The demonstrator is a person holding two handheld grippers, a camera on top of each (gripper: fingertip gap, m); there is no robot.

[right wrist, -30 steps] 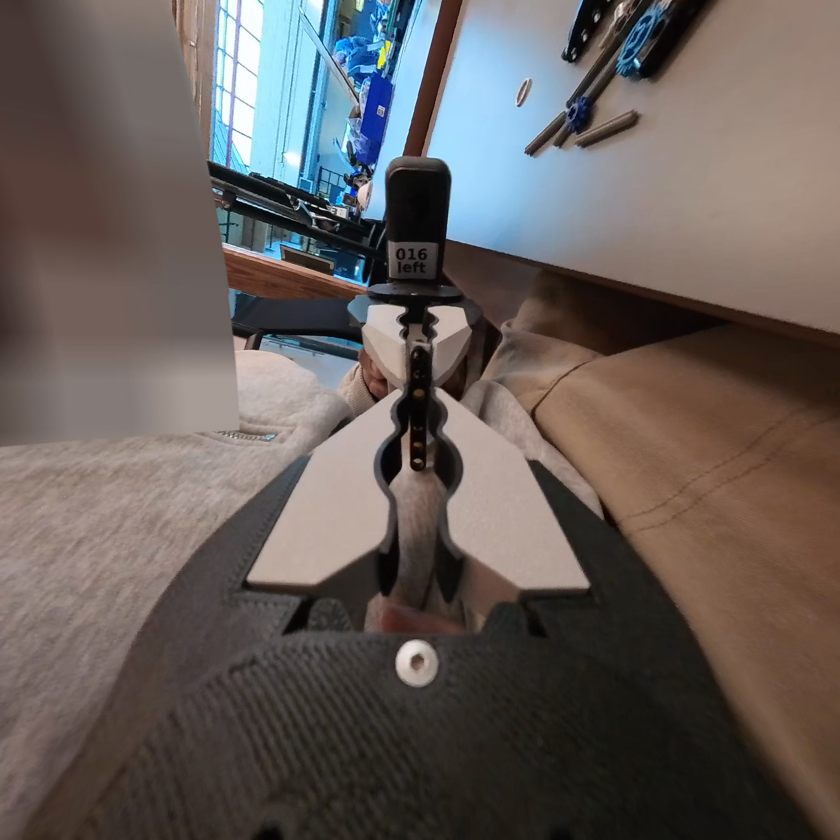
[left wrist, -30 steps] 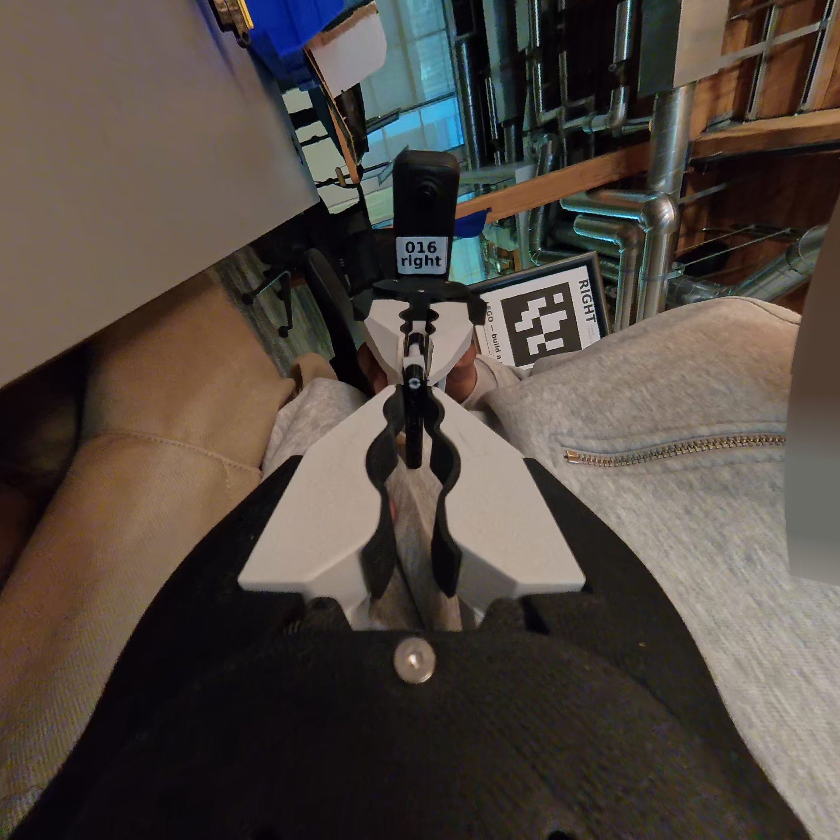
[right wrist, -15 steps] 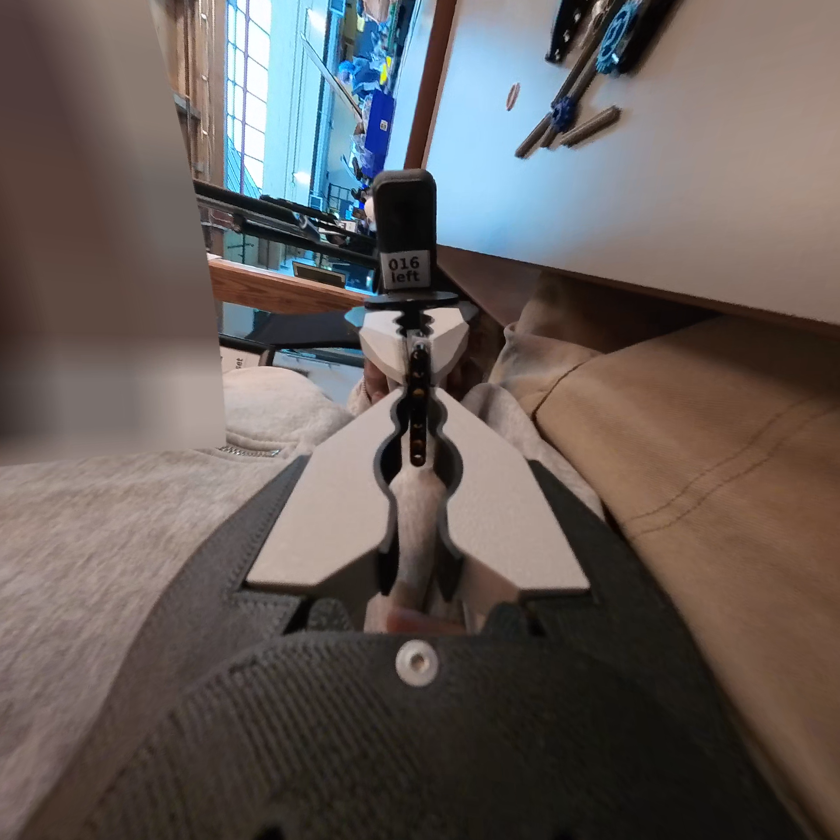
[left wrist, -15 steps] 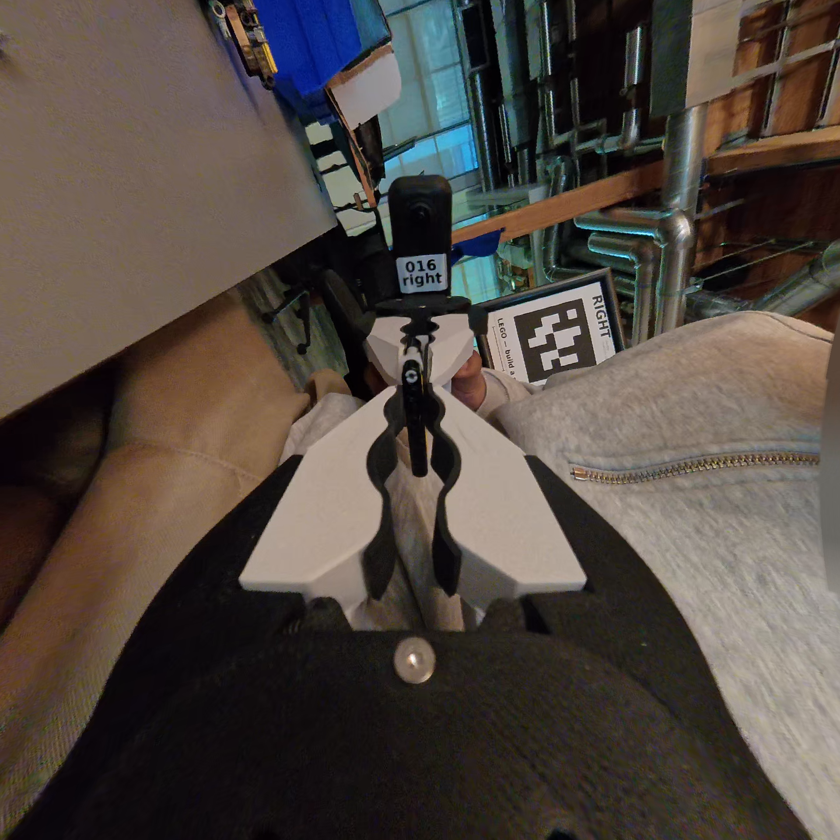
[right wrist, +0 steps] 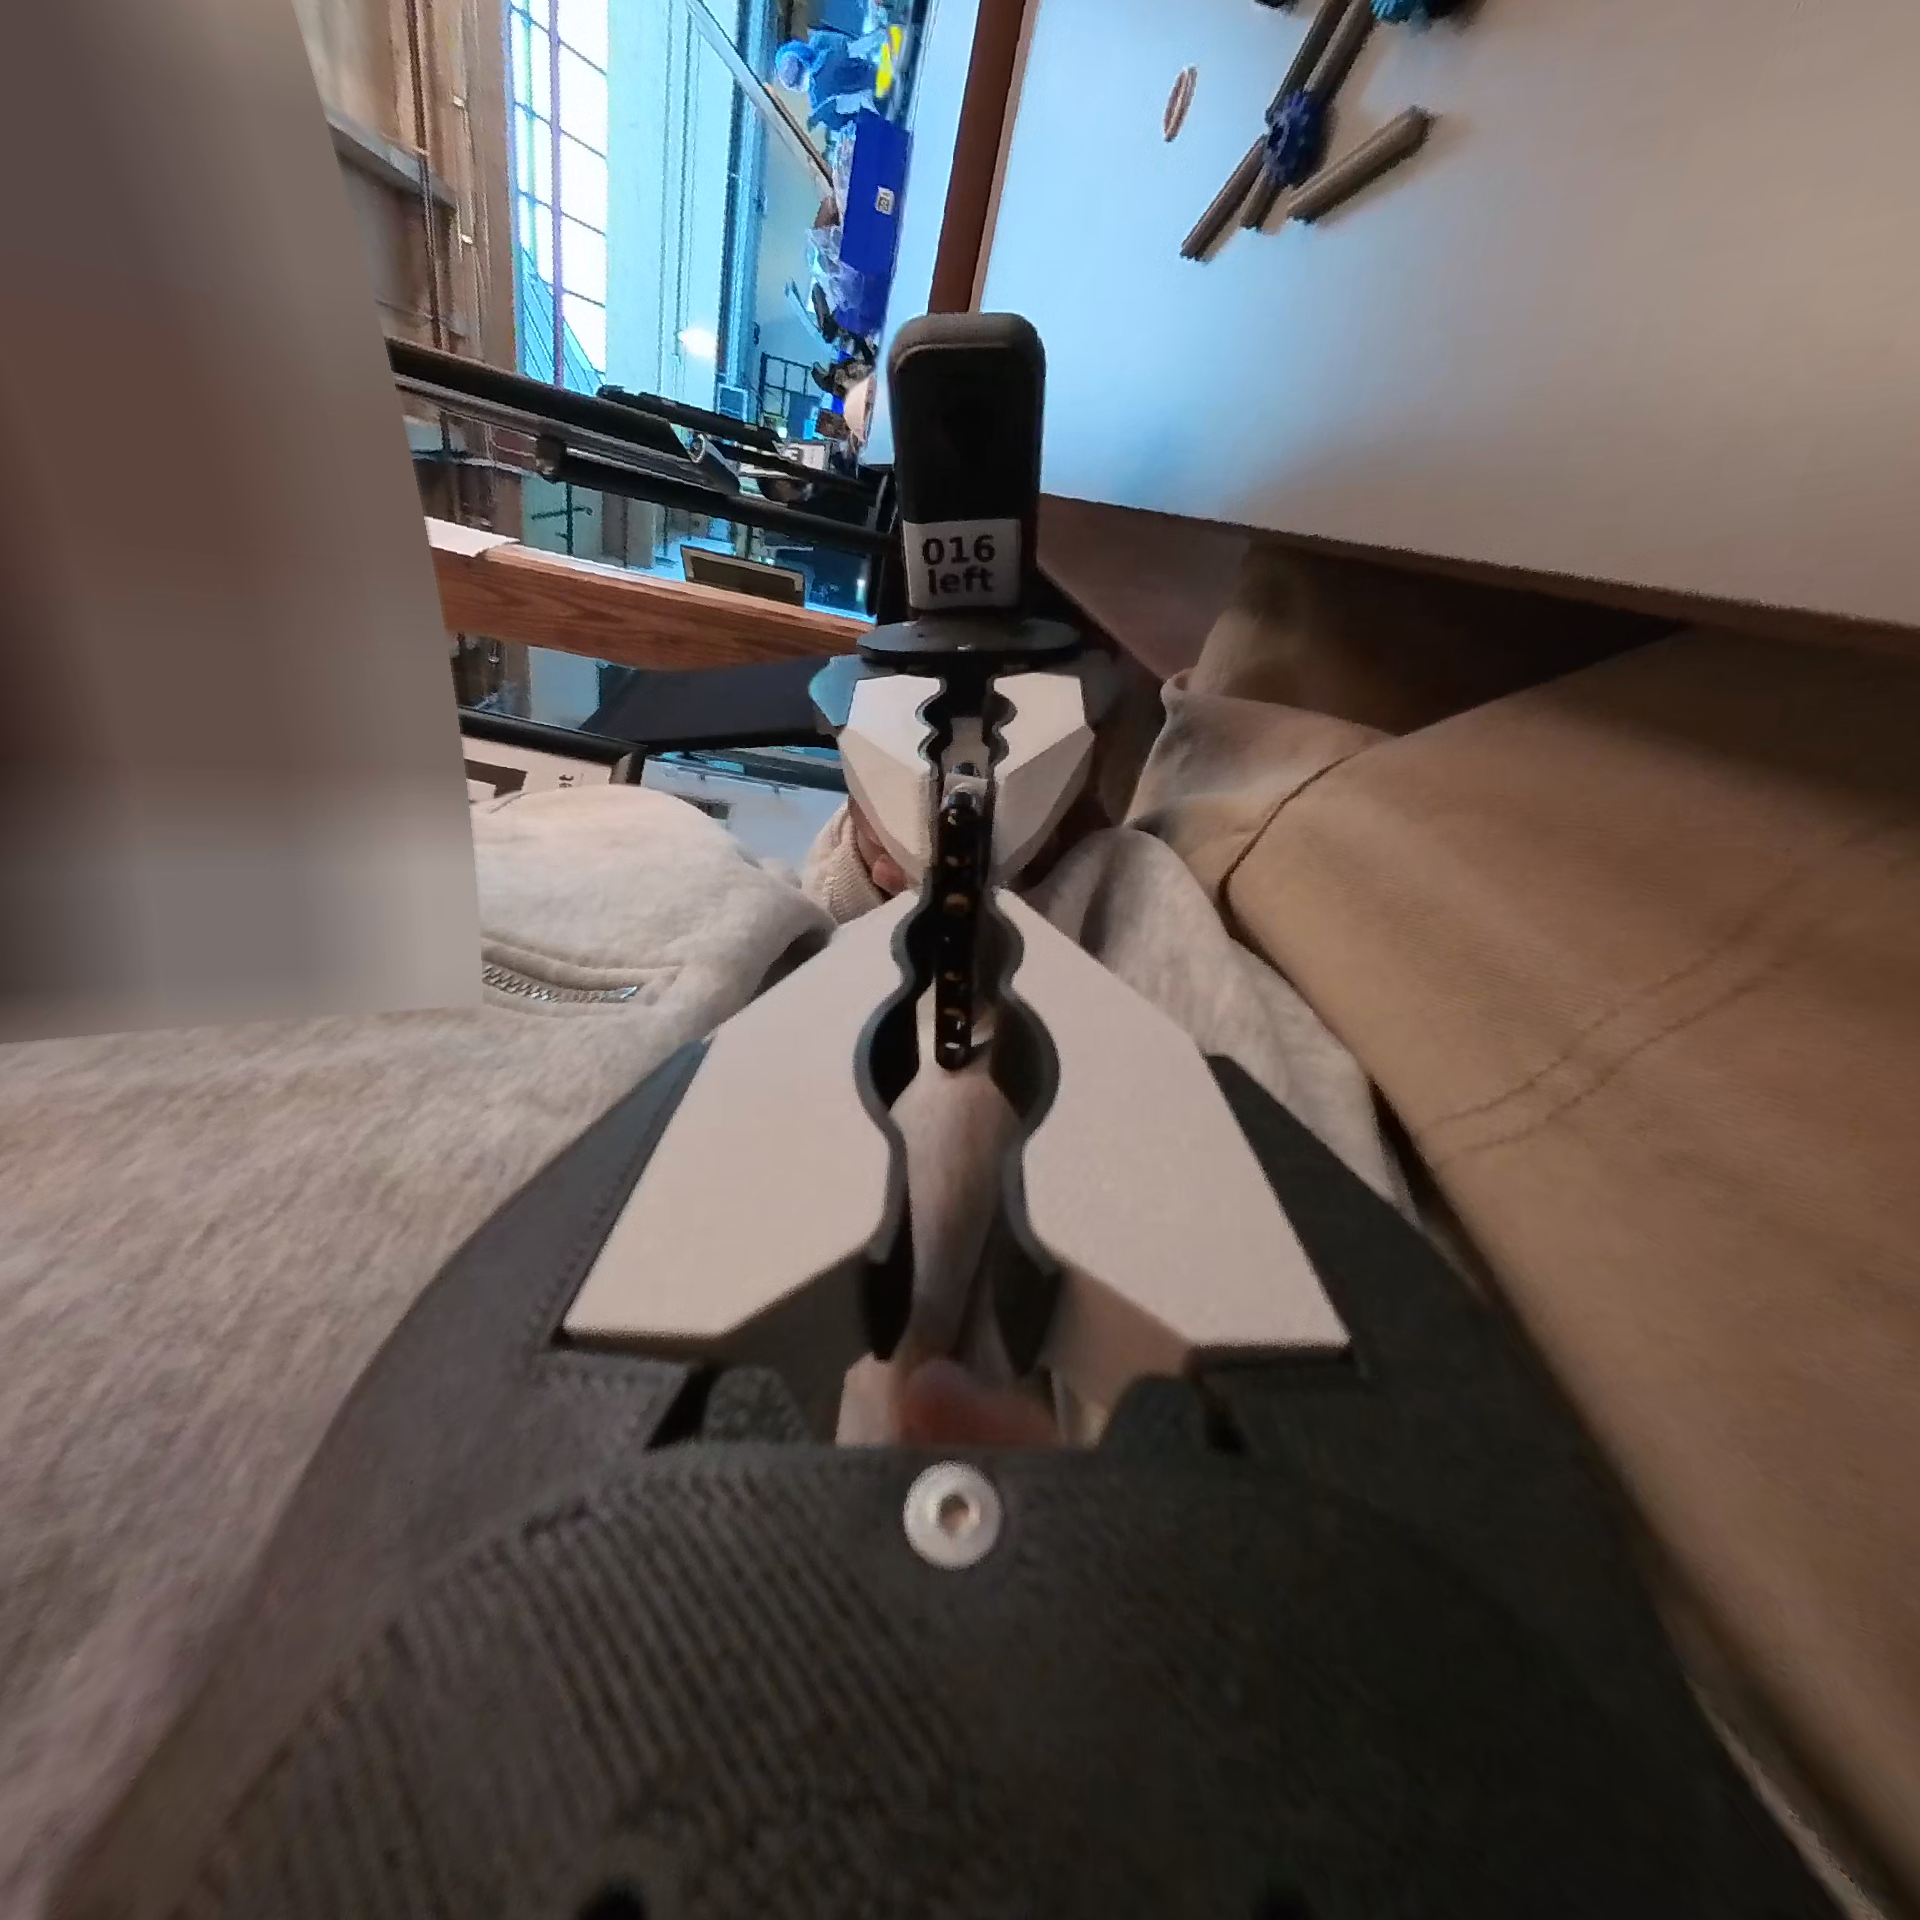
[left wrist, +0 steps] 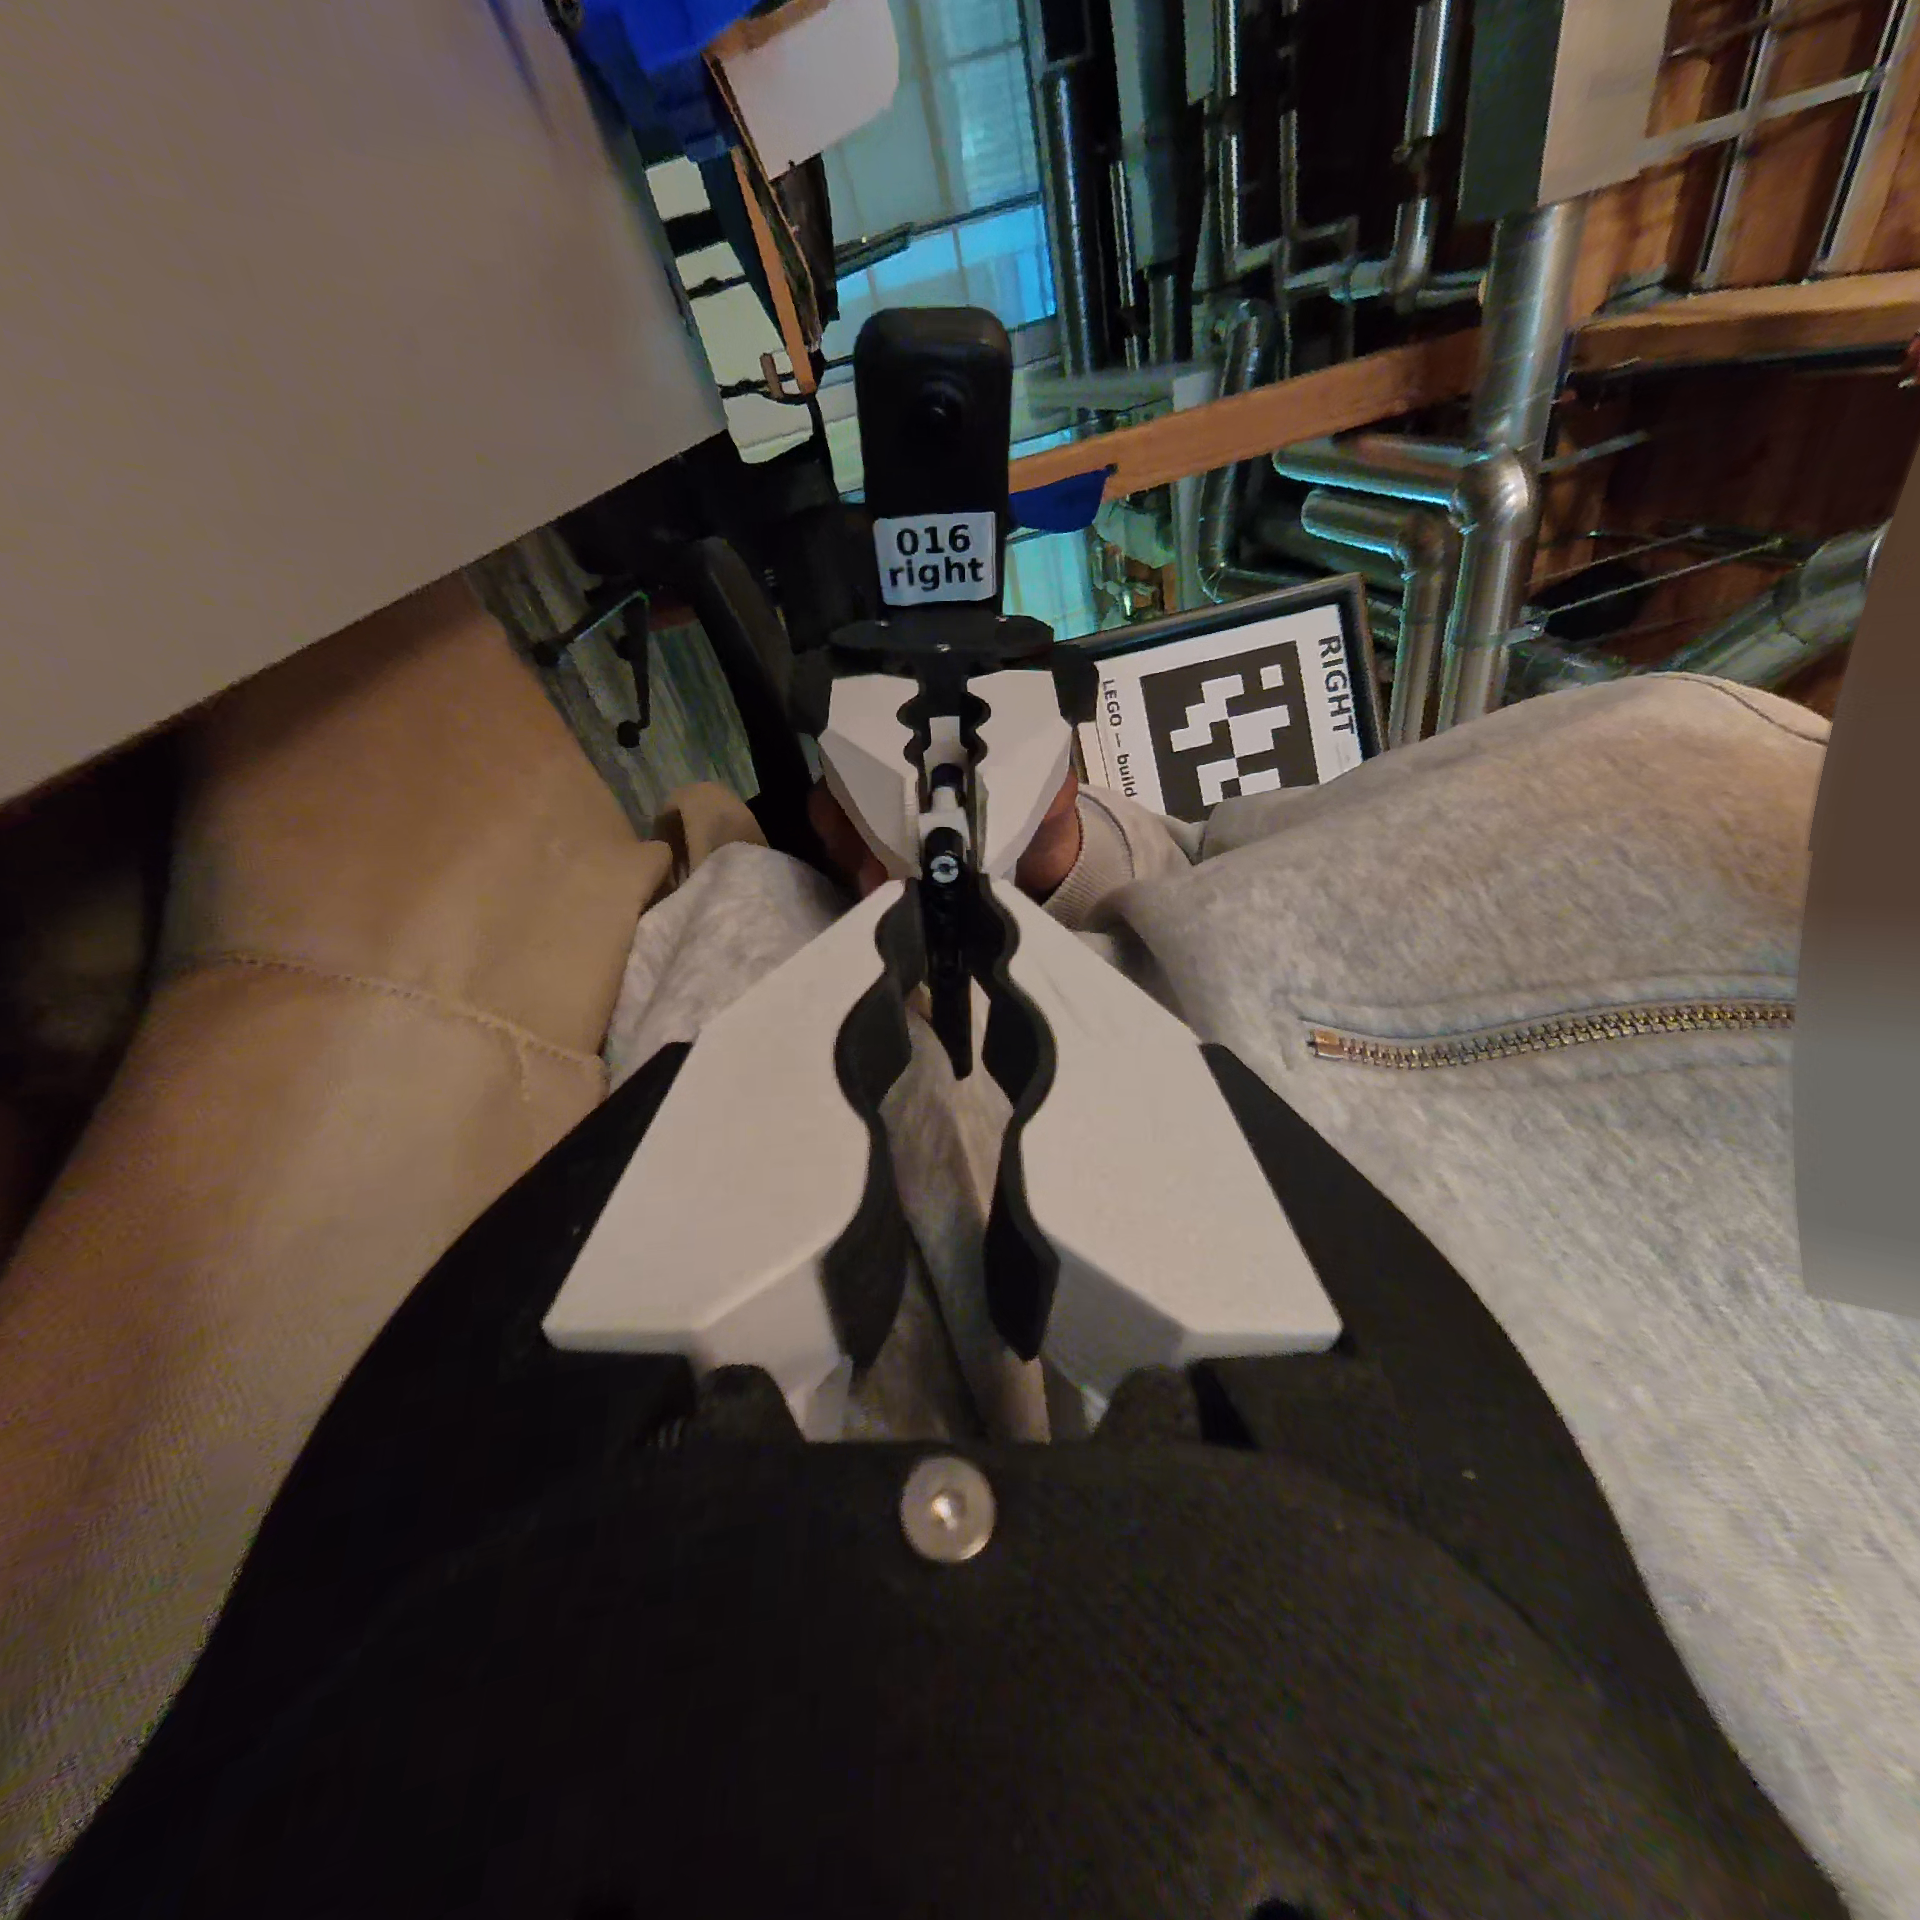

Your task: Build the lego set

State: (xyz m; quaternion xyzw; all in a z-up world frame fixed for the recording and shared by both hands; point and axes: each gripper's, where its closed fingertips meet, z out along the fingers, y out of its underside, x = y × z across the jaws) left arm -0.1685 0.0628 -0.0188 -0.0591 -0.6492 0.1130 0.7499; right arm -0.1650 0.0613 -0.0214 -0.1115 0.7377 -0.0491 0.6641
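Observation:
Both grippers meet tip to tip over a person's lap, beside the table edge. In the left wrist view my left gripper [left wrist: 945, 909] is shut on a thin black lego beam [left wrist: 951, 997] that runs back between its fingers. The right gripper [left wrist: 943, 774] faces it and is shut on a white and black piece [left wrist: 940, 821] joined to the beam. In the right wrist view my right gripper [right wrist: 956, 904] is shut around the black holed beam [right wrist: 954, 966], and the left gripper [right wrist: 961, 774] grips its far end.
The grey table [right wrist: 1455, 364] is at the upper right, bearing grey axles [right wrist: 1351, 161], a blue gear [right wrist: 1294, 135] and a tan ring [right wrist: 1179, 99]. Grey sweatshirt [left wrist: 1507, 1039] and tan trousers [left wrist: 312, 1039] lie close below. A framed marker card [left wrist: 1236, 717] stands behind. Both grippers' tips are close together, under 4 cm apart.
Both grippers stay shut and joined on the beam. The pair has shifted and tilted slightly, so the table and its loose parts have slid toward the top of the right view.

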